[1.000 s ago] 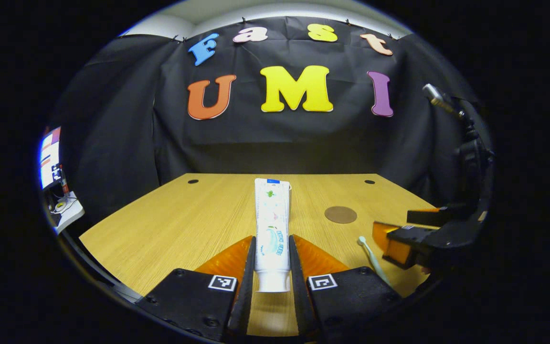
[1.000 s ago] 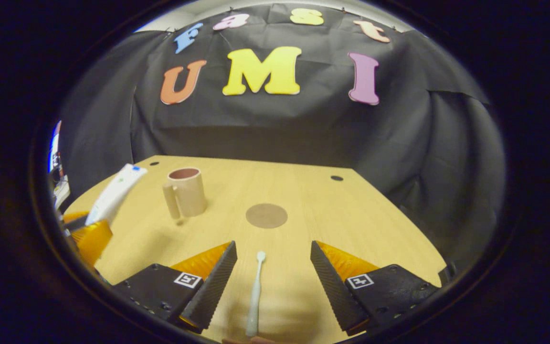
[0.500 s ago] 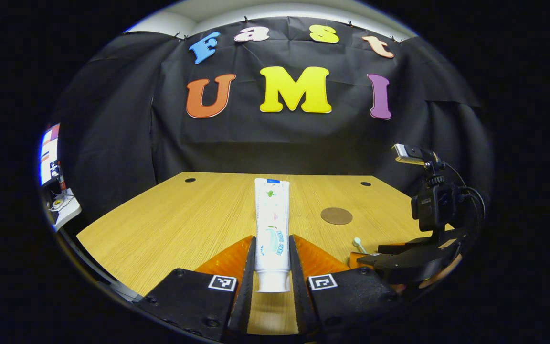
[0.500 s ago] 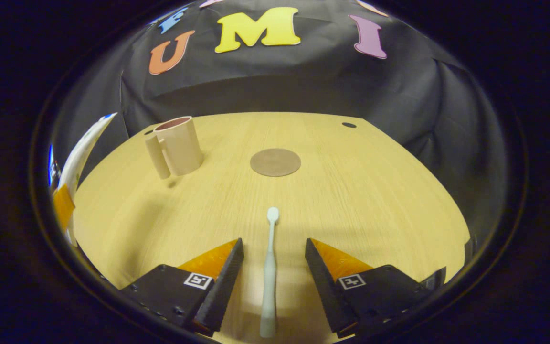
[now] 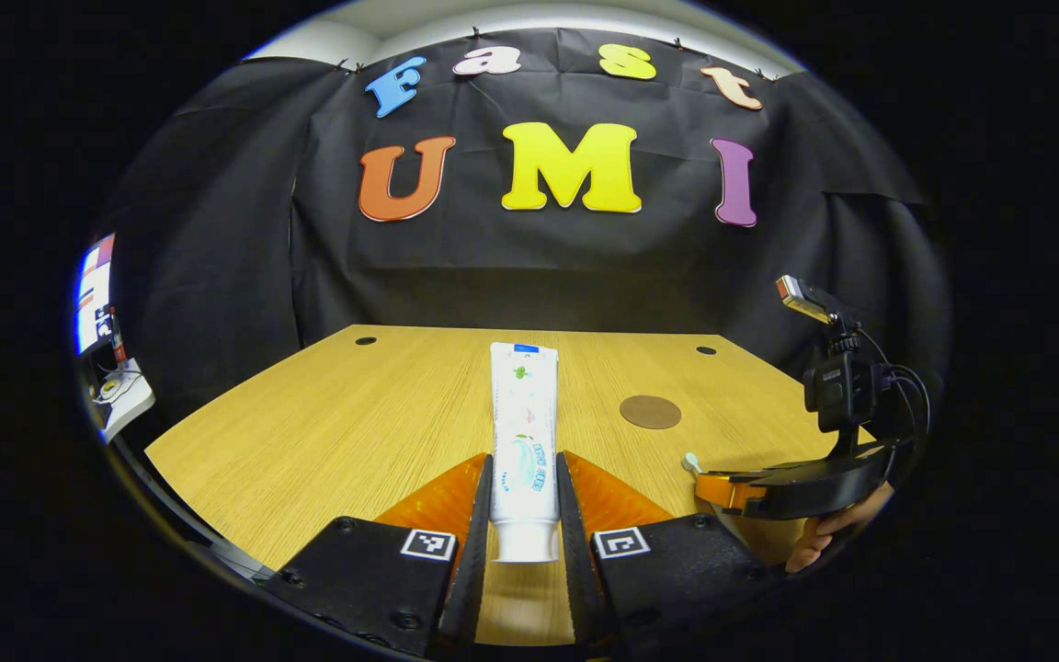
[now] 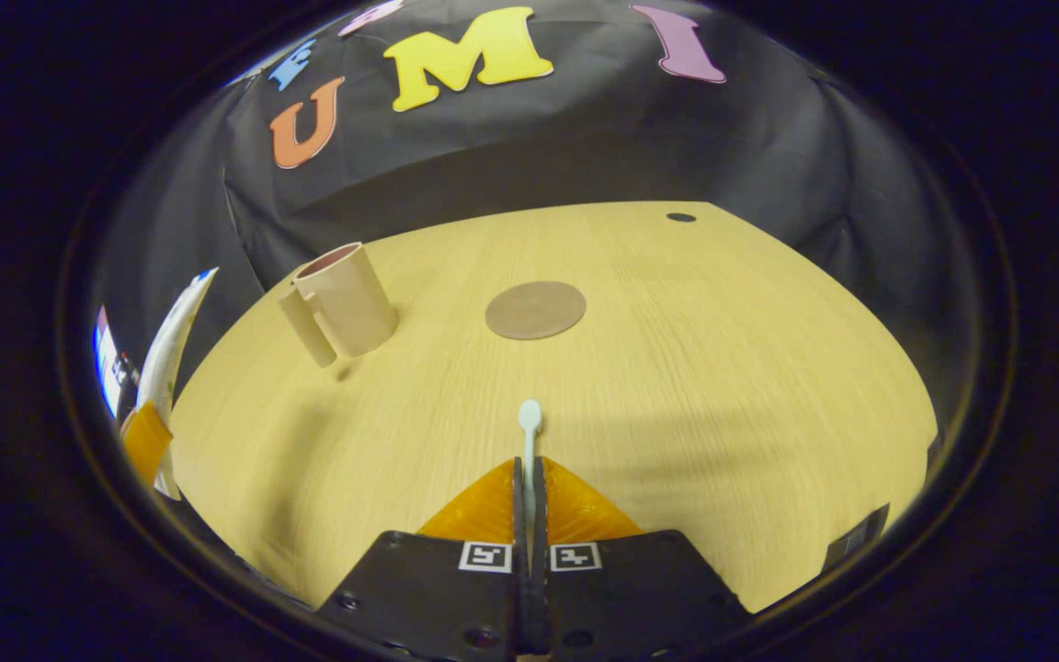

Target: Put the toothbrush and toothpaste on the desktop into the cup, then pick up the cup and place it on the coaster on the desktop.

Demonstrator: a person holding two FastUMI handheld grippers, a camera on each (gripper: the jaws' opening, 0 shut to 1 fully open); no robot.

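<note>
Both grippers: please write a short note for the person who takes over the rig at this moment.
Left gripper: shut on the toothpaste, held above the desk.
Right gripper: shut on the toothbrush, head pointing forward.
Cup: upright on the desk, nothing seen in it, apart from the coaster.
Done: both items gripped.
Left: put the toothpaste and toothbrush into the cup, then set the cup on the coaster.

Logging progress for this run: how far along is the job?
Nothing is placed yet. The left gripper is shut on the toothpaste; the right gripper is shut on the toothbrush. The cup stands apart from the coaster. Loading and moving it remain.
</note>
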